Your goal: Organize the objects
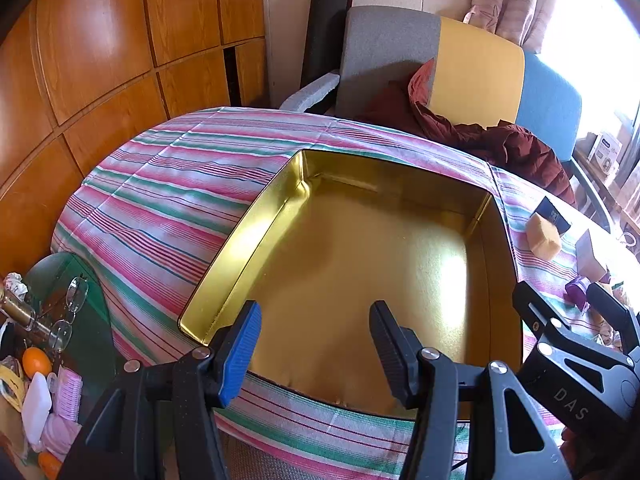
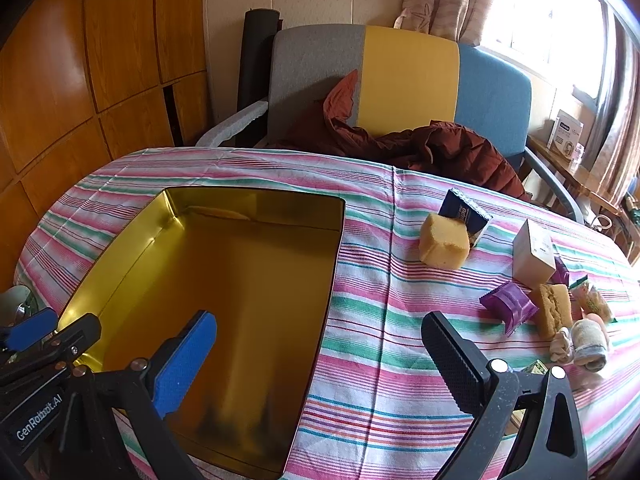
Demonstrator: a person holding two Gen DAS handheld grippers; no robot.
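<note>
The shiny gold rectangular metal tin (image 2: 224, 296) lies open and empty on the striped pink, green and white tablecloth (image 2: 384, 360), toward the table's left side. The left gripper (image 1: 316, 344) hangs over the tin's near end, its jaws apart with nothing between them. The right gripper (image 2: 320, 364) hovers just right of the tin's near corner, jaws spread wide and also empty.

To the right of the tin, the loose items sit on the cloth: a yellow sponge cube (image 2: 444, 246) touching a dark blue packet (image 2: 464, 210), a beige cardboard box (image 2: 534, 252), a purple wrapped packet (image 2: 508, 306), a second tan sponge (image 2: 554, 310) and a rolled grey-and-cream cloth (image 2: 588, 344).

Behind the table stands a grey, yellow and blue armchair (image 2: 408, 76) with a dark red padded jacket (image 2: 440, 146) draped on its seat.
</note>
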